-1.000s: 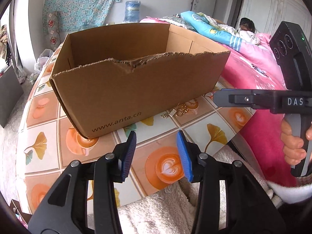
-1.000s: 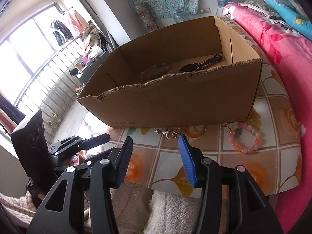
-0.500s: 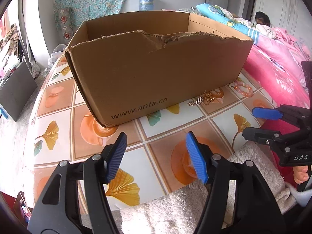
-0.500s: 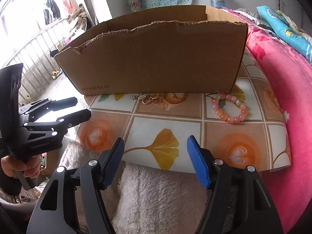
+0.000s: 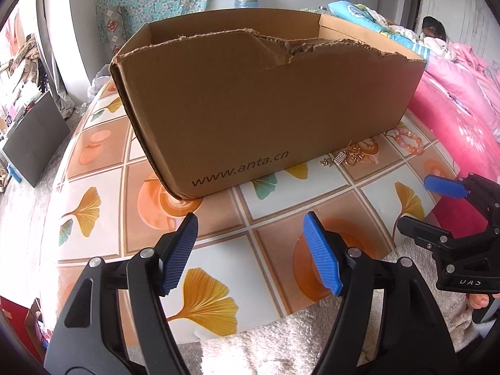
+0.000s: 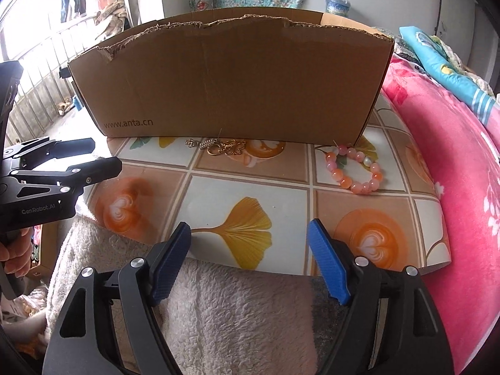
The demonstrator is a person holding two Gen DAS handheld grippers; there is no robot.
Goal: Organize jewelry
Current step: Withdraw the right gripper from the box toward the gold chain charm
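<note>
A brown cardboard box (image 5: pixel 250 100) marked www.anta.cn stands on the tiled table (image 5: pixel 103 168); it also shows in the right wrist view (image 6: pixel 231 78). A gold chain piece (image 6: pixel 218 147) and a pink bead bracelet (image 6: pixel 354 168) lie on the table just in front of the box's near wall; both show in the left wrist view, the chain (image 5: pixel 345 157) and the bracelet (image 5: pixel 407 142). My left gripper (image 5: pixel 250 253) is open and empty over the table's near edge. My right gripper (image 6: pixel 250 259) is open and empty at the table's front edge, short of the jewelry. The box's inside is hidden.
A white fleece cloth (image 6: pixel 218 312) lies under both grippers at the table's front edge. A pink bedspread (image 6: pixel 453 156) borders the table on the right. A dark board (image 5: pixel 34 140) leans on the floor at the left.
Both grippers have dropped lower and pulled back toward the table's front edge, so the box's inside is out of sight. Both sets of jaws have opened wider.
</note>
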